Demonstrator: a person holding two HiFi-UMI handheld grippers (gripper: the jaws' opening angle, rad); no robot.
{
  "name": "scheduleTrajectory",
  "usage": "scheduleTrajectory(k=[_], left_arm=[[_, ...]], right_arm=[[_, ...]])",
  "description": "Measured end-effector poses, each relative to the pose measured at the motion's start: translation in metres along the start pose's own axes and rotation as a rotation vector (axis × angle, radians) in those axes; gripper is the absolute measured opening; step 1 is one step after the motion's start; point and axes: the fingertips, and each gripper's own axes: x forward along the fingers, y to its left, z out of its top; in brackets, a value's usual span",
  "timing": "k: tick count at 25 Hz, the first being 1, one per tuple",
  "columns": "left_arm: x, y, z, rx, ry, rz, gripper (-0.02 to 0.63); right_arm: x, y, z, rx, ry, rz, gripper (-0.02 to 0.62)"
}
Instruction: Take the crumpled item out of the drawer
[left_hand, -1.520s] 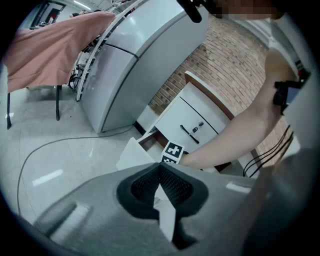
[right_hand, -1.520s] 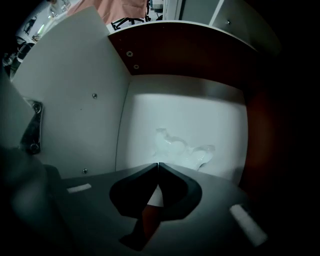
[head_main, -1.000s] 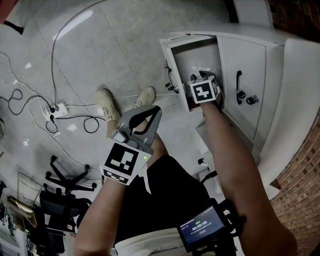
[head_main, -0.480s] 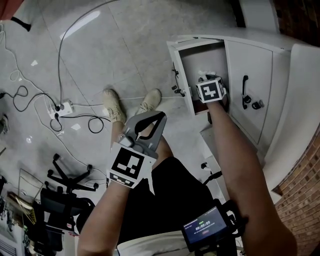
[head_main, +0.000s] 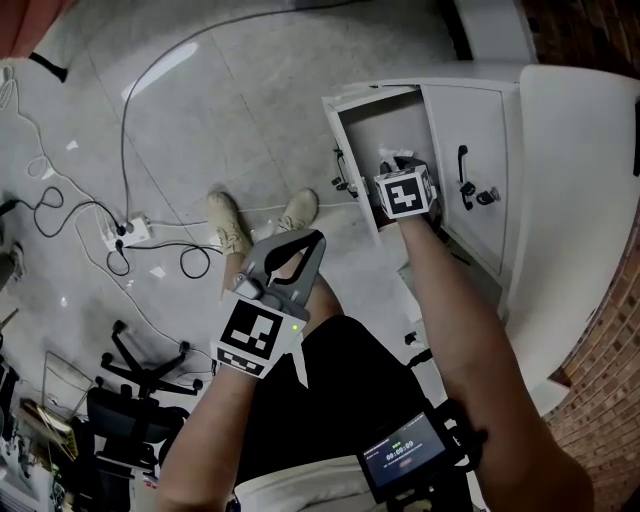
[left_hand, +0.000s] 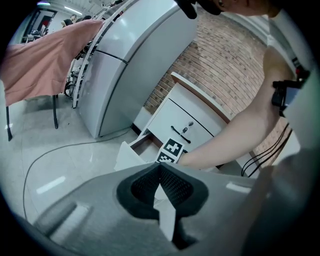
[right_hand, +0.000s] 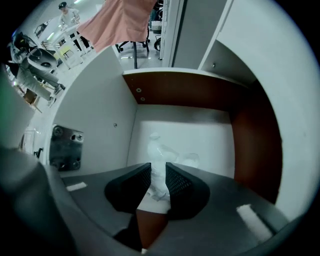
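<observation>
The open drawer (head_main: 340, 140) of a white cabinet has a white floor and brown walls (right_hand: 190, 92). Inside it lies a white crumpled item (right_hand: 157, 160), a corner of which shows beside the marker cube (head_main: 405, 193). My right gripper (right_hand: 158, 180) points straight down into the drawer. Its jaws have just been closing and the pads now press on the crumpled item from both sides. My left gripper (head_main: 316, 238) hangs over the floor in front of the person's legs, away from the drawer. It is shut with nothing in it (left_hand: 160, 167).
The cabinet front next to the drawer has a black handle and a lock (head_main: 463, 165). A power strip with cables (head_main: 130, 230) and office chair bases (head_main: 140, 360) lie on the floor at left. A grey fridge (left_hand: 135, 55) and a pink cloth (left_hand: 45, 60) stand further off.
The head camera has shifted a little. The right gripper's cube stays over the open drawer, slightly higher. The left gripper keeps its place in front of the legs.
</observation>
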Motion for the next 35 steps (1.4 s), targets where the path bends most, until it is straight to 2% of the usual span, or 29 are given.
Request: scheduleTrajectory(k=[4, 8, 12, 24, 31, 35], left_arm=[[-0.012, -0.008, 0.007, 0.030, 0.012, -0.001, 0.005], [-0.024, -0.014, 0.021, 0.052, 0.005, 0.013, 0.005], [-0.035, -0.027, 0.024, 0.056, 0.012, 0.008, 0.005], [-0.069, -0.023, 0.026, 0.134, 0.056, -0.031, 0.005], [-0.100, -0.023, 0.047, 0.203, 0.052, -0.076, 0.005], [-0.121, -0.024, 0.051, 0.225, 0.061, -0.107, 0.005]], right_arm=[[-0.019, 0.007, -0.008, 0.027, -0.023, 0.006, 0.099], [-0.042, 0.008, -0.004, 0.043, -0.088, -0.002, 0.098], [-0.066, 0.014, -0.006, 0.030, -0.134, -0.012, 0.098], [-0.129, 0.030, 0.020, 0.092, -0.303, -0.035, 0.097], [-0.180, 0.054, 0.020, 0.125, -0.357, -0.031, 0.095], [-0.213, 0.063, 0.015, 0.168, -0.385, -0.057, 0.095]])
